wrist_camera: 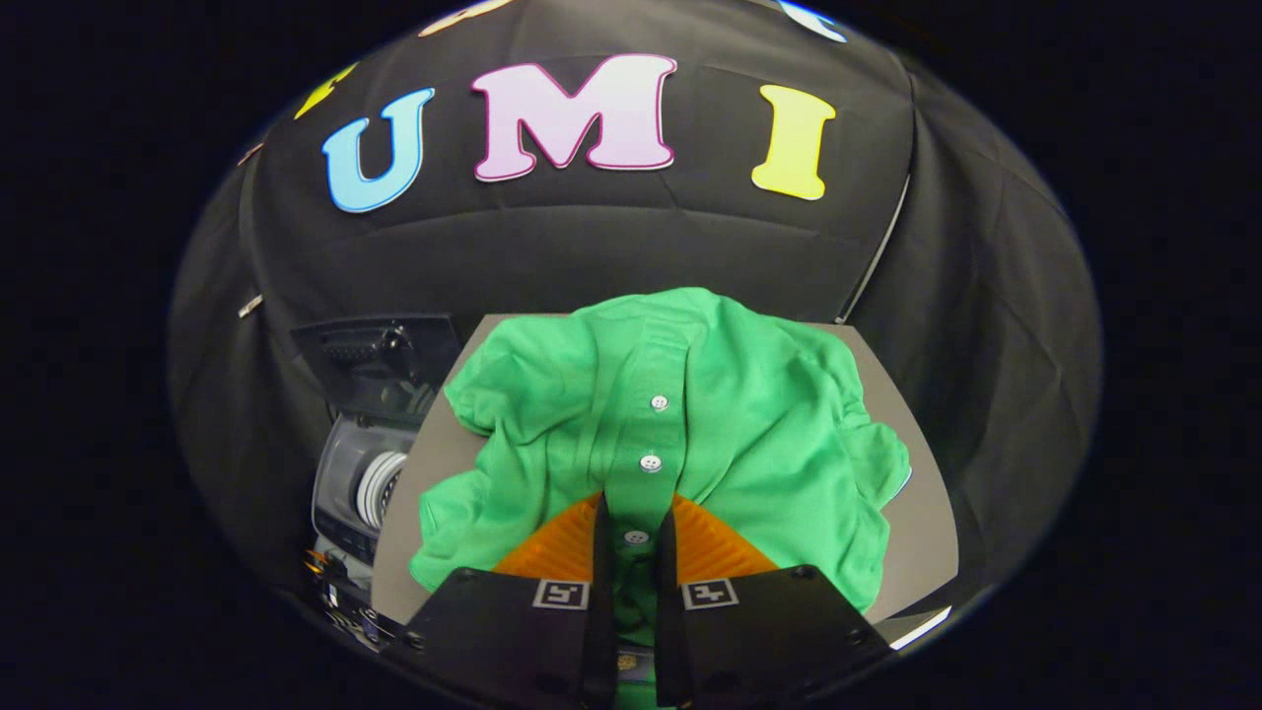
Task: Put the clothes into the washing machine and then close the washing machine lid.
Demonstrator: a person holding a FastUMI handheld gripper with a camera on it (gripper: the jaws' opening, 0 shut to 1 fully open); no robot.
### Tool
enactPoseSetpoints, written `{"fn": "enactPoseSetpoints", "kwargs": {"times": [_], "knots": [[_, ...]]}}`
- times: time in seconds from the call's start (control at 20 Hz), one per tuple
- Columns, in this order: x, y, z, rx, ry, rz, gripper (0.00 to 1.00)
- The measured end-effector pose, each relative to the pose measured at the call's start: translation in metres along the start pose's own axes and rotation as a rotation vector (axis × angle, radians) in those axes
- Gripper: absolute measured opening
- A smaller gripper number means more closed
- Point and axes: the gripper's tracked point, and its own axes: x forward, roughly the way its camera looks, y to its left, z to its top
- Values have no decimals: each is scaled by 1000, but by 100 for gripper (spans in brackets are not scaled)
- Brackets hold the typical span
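The tongs (631, 532) are seen drawn narrow around the buttoned placket of a green shirt (690, 414), with a strip of the cloth and one button caught between the two fingers (603, 552); the fabric appears to be pinched on both sides, so the shirt is judged to be gripped. The garment is spread crumpled over a grey bench (917, 513), its collar lying at the far end, beyond the fingers. The washing machine (370, 463) is found beside the bench, on the left and lower down, with its lid (380, 360) raised and part of the drum showing.

Several things could go wrong from here. Only a thin fold is held — if the shirt is lifted quickly, the smooth placket may be pulled out of the grip, or a button may be snagged on a finger edge. Most of the cloth is left loose, so a sleeve or hem may be dragged along the bench edge or left hanging over the rim of the machine, where it would be trapped when the lid is closed. The raised lid stands near the path, and it may be knocked down early by a swinging shirt.

The tool is held low over the near edge of the bench, pointed forward and tipped slightly down — roughly along the shirt's centre line.
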Motion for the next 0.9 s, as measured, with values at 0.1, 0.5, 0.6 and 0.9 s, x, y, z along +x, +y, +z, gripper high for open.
{"fn": "enactPoseSetpoints", "kwargs": {"times": [0.1,0.5,0.6,0.9], "knots": [[-6,11,13,68,-21,43,19],[-60,35,79,85,-114,76,19],[-71,54,91,94,-136,99,19],[-85,128,106,61,-171,160,19]]}}
